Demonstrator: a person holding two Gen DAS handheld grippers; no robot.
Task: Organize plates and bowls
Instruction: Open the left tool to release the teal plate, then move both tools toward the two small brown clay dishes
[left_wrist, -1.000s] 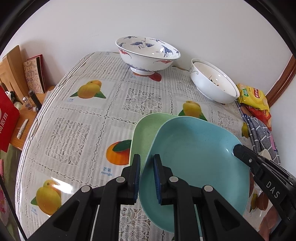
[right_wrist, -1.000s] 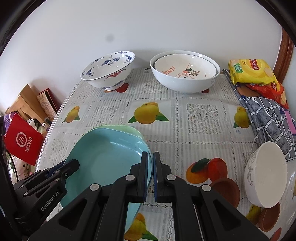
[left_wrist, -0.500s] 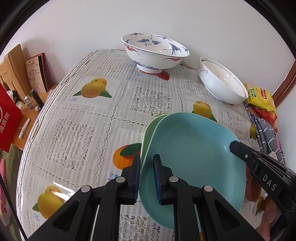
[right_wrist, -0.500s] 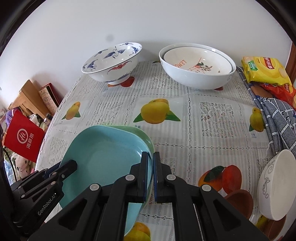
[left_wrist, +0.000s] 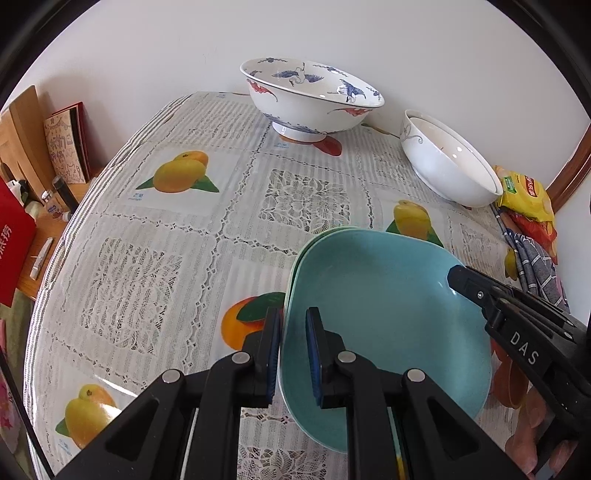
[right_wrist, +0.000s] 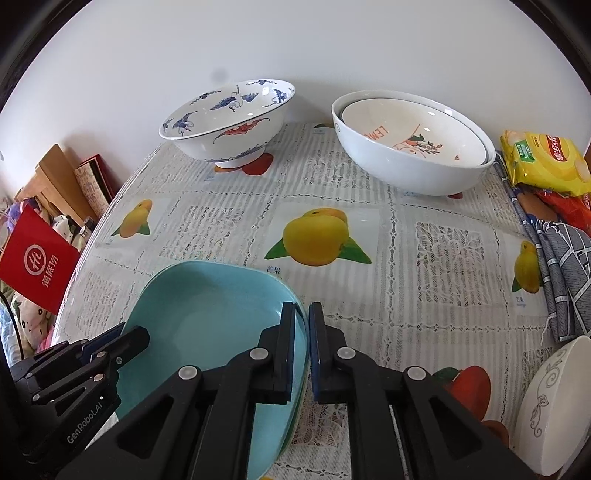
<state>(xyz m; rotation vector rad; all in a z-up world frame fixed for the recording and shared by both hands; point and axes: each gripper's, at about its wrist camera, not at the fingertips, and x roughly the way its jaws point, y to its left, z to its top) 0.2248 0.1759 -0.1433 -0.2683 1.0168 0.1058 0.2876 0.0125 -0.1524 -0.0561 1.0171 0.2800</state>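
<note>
A blue square plate (left_wrist: 384, 295) lies on top of a green plate (left_wrist: 314, 238), whose edge just shows beneath it. My left gripper (left_wrist: 293, 325) is shut on the blue plate's left rim. My right gripper (right_wrist: 302, 325) is shut on the right rim of the blue plate (right_wrist: 207, 325). The two plates are nearly aligned over the fruit-print tablecloth (left_wrist: 177, 236). A crane-pattern bowl (left_wrist: 312, 99) stands at the back. Two nested white bowls (right_wrist: 413, 147) stand at the back right.
A yellow snack bag (right_wrist: 543, 158) and a grey checked cloth (right_wrist: 569, 269) lie at the right edge. A small white bowl (right_wrist: 550, 402) stands near right. A red bag (right_wrist: 37, 262) and a wooden shelf (left_wrist: 37, 155) are beyond the table's left edge.
Both grippers carried the blue plate toward the back bowls and over the green plate; the green plate, clearly exposed at the left before, now shows only as a thin edge.
</note>
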